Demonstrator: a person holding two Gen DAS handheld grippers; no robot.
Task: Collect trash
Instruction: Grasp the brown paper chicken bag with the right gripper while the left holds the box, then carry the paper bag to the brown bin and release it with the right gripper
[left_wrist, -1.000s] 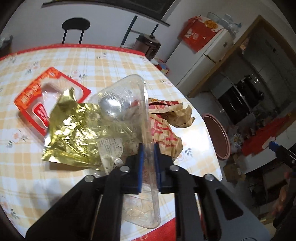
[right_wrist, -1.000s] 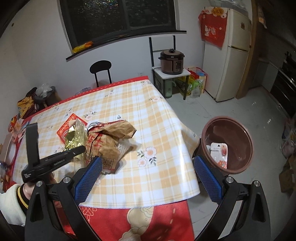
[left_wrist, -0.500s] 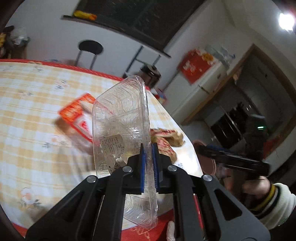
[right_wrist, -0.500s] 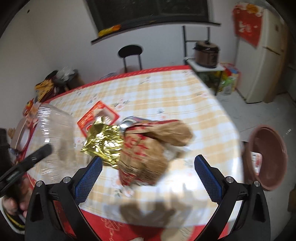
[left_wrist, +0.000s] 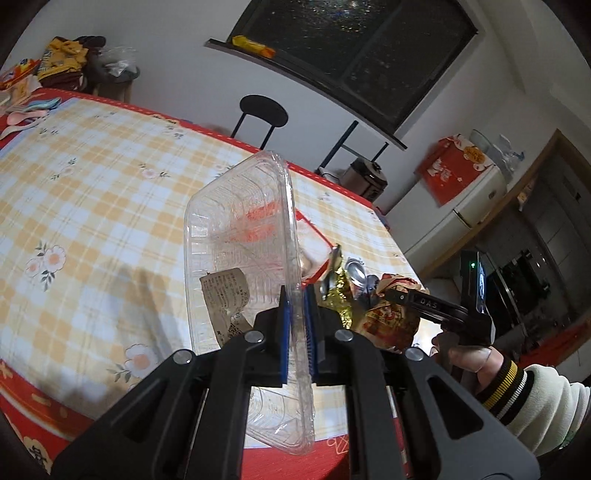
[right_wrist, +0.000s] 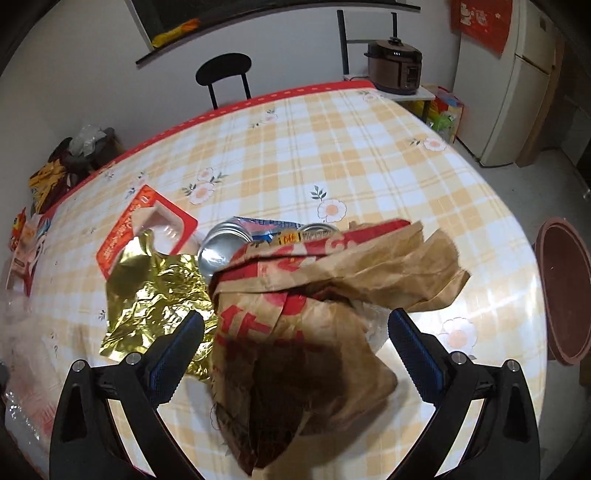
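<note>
Pinching clear plastic tray (left_wrist: 240, 236) rim: left gripper (left_wrist: 295, 325); right gripper (right_wrist: 295, 347) spread, straddling paper bag (right_wrist: 314, 325).

black stool (right_wrist: 223, 70) | rice cooker (right_wrist: 396, 67) | fridge (right_wrist: 524, 81) | window (left_wrist: 354, 55)

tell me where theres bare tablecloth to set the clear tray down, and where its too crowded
Bare cloth lies on the far half of the table toward the black chair, and on the side left of the clear tray. It is crowded near the front edge: paper bag, gold foil, cans and red package overlap there.
</note>
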